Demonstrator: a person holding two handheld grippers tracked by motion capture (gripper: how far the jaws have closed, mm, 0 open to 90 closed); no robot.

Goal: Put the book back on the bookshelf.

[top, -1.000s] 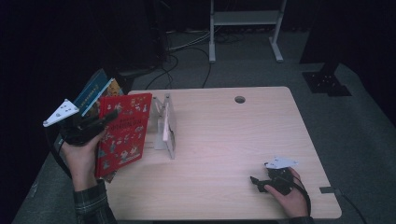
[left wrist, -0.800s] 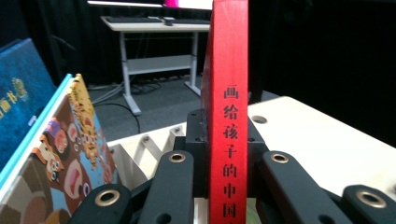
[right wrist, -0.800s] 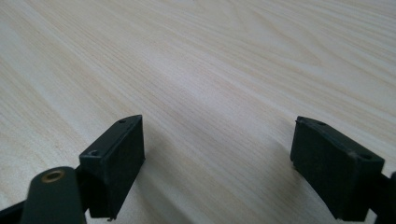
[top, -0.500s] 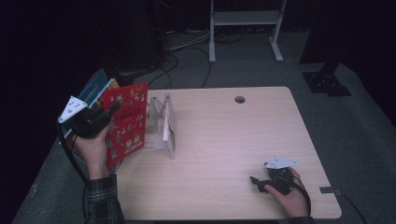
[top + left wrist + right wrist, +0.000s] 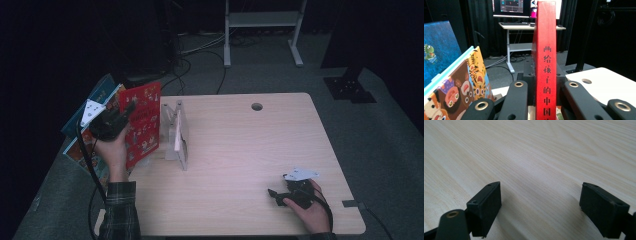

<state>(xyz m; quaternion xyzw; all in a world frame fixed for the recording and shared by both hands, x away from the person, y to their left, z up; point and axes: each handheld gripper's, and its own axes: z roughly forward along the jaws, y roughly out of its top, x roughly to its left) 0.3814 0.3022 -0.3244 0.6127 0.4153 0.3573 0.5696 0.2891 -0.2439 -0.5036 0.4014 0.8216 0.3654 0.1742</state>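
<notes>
My left tongs (image 5: 131, 106) grip a thin red picture book (image 5: 144, 122) upright beside the white wire bookstand (image 5: 177, 135) on the pale wooden bench (image 5: 250, 150); my right tongs (image 5: 274, 194) rest open near the front edge.

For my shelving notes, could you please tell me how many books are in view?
3: the red book upright in the left hand-held gripper beside the book stand; a blue book and an animal-cover book leaning behind it. Others may be hidden.
</notes>
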